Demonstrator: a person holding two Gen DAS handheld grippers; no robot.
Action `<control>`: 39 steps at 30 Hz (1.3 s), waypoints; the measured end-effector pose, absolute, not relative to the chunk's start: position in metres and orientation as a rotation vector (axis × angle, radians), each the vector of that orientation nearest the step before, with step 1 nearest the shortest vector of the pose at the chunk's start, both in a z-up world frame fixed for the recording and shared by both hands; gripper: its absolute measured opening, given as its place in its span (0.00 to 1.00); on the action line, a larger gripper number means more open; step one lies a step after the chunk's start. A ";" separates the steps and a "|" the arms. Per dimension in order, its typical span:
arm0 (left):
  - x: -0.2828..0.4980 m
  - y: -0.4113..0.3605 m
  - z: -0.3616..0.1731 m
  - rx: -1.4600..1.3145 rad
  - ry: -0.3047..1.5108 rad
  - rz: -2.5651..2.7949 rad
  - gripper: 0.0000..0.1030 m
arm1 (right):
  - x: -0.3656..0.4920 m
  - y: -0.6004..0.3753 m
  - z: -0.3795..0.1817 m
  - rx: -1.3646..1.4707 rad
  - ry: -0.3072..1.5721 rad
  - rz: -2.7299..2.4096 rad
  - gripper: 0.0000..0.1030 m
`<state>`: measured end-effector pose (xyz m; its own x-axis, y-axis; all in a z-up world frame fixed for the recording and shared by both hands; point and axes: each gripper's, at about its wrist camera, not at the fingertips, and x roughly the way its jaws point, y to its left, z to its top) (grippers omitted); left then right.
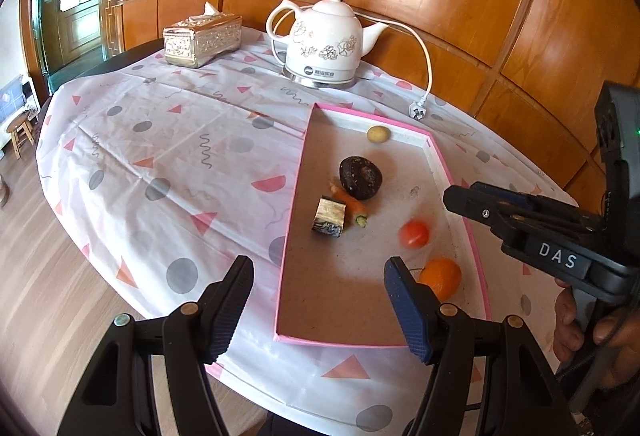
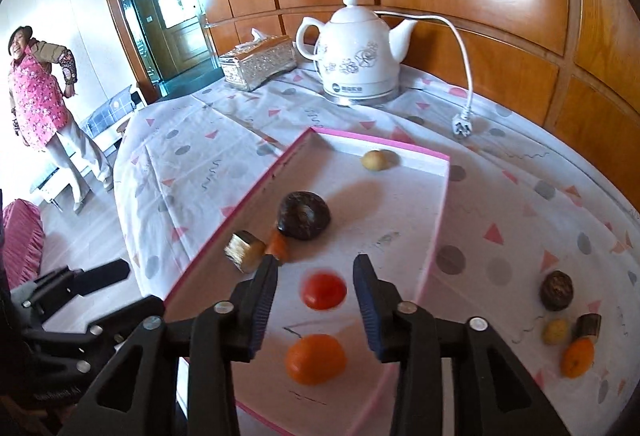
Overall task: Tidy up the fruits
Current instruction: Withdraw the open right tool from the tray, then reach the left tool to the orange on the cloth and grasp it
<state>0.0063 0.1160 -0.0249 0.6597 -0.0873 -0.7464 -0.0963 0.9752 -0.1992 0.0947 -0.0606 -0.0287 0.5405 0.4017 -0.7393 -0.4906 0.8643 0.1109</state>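
Observation:
A shallow pink-rimmed box (image 1: pixel 294 196) (image 2: pixel 240 204) lies on the table. Inside it are a small yellow fruit (image 1: pixel 378 134) (image 2: pixel 375 159), a dark round fruit (image 1: pixel 360 178) (image 2: pixel 304 220), a carrot piece (image 1: pixel 352 204), a striped block (image 1: pixel 329 217) (image 2: pixel 244 250), a blurred red tomato (image 1: pixel 415 233) (image 2: pixel 324 291) and an orange (image 1: pixel 442 276) (image 2: pixel 315 358). My right gripper (image 2: pixel 316 260) (image 1: pixel 460 196) hangs over the box, open; the tomato sits below it, clear of the pads. My left gripper (image 1: pixel 320 264) is open over the box's near left corner, holding nothing.
On the cloth right of the box lie another dark fruit (image 2: pixel 556 291), a small yellow fruit (image 2: pixel 555 330), a block (image 2: pixel 588 324) and an orange (image 2: pixel 576 356). A white kettle (image 1: pixel 326 40) with a loose plug (image 1: pixel 416 110) and a tissue box (image 1: pixel 202 38) stand at the back. A person (image 2: pixel 40 96) stands far left.

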 end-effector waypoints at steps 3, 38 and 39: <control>0.006 0.114 -0.025 -0.225 0.851 -0.001 0.66 | 0.090 -0.061 -0.029 -0.122 0.841 0.517 0.40; 0.007 0.010 -0.012 -0.031 0.848 -0.294 0.66 | -0.046 -0.358 -0.095 0.179 0.913 -0.412 0.40; 0.007 0.005 -0.011 -0.022 0.848 -0.306 0.66 | -0.047 -0.361 -0.097 0.186 0.915 -0.420 0.40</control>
